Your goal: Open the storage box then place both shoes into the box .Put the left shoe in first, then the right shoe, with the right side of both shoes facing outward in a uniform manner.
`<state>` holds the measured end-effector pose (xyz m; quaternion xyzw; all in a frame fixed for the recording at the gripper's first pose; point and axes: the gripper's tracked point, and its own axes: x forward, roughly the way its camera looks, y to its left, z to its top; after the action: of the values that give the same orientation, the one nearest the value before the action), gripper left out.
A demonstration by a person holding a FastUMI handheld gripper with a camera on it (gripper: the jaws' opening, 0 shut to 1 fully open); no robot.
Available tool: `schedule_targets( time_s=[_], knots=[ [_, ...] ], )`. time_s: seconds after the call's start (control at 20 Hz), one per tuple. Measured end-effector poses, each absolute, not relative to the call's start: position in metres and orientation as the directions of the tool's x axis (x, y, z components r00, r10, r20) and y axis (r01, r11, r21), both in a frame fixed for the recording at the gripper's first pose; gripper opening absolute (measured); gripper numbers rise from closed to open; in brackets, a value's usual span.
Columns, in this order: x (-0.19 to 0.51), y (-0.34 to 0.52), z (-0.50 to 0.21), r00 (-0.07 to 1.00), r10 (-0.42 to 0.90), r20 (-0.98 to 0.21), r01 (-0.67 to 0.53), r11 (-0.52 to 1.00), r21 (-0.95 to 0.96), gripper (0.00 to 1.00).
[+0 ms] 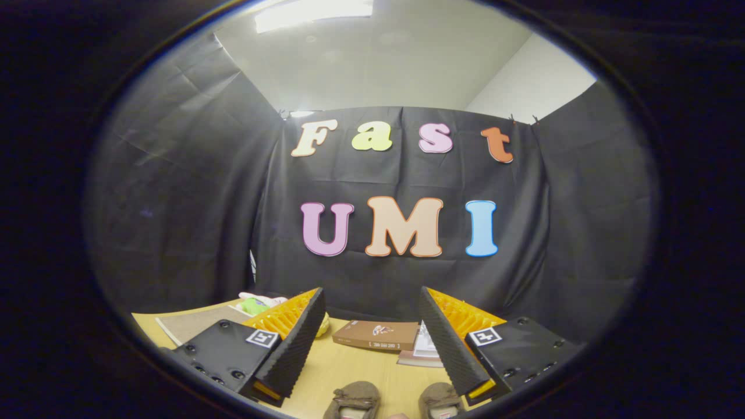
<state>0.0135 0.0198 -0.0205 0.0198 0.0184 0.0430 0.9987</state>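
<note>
two brown shoes (pixel 396 400) sit side by side on the pale wooden surface (pixel 349 366), toes pointing away, low between the fingers (pixel 302 343) of the tool (pixel 372 343). the left shoe (pixel 353 399) lies nearer the left finger, the right shoe (pixel 440 400) just beside the right finger. the tool's fingers are spread wide apart and hold nothing. beyond them, a brown book (pixel 375 335) lies flat on the surface, with some papers (pixel 425 349) just to its right, partly hidden by the right finger. past the left finger, a green and white item (pixel 256 302) rests near a grey mat (pixel 195 323). black cloth (pixel 192 203) walls the booth behind.
</note>
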Motion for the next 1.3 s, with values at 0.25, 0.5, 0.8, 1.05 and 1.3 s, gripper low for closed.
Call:
schedule_targets(
  time_s=[0.25, 0.5, 0.8, 1.05, 1.3],
  knots=[
    [0.009, 0.038, -0.057, 0.983, 0.137, -0.123, -0.121, 0.984, 0.129, 1.00],
    [-0.008, 0.089, -0.085, 0.936, 0.290, -0.201, -0.222, 0.927, 0.303, 1.00],
    [-0.022, 0.143, -0.119, 0.860, 0.438, -0.263, -0.298, 0.847, 0.440, 1.00],
    [-0.038, 0.173, -0.154, 0.785, 0.533, -0.316, -0.236, 0.729, 0.642, 1.00],
    [-0.048, 0.193, -0.177, 0.707, 0.616, -0.348, -0.170, 0.625, 0.762, 1.00]
  ],
)
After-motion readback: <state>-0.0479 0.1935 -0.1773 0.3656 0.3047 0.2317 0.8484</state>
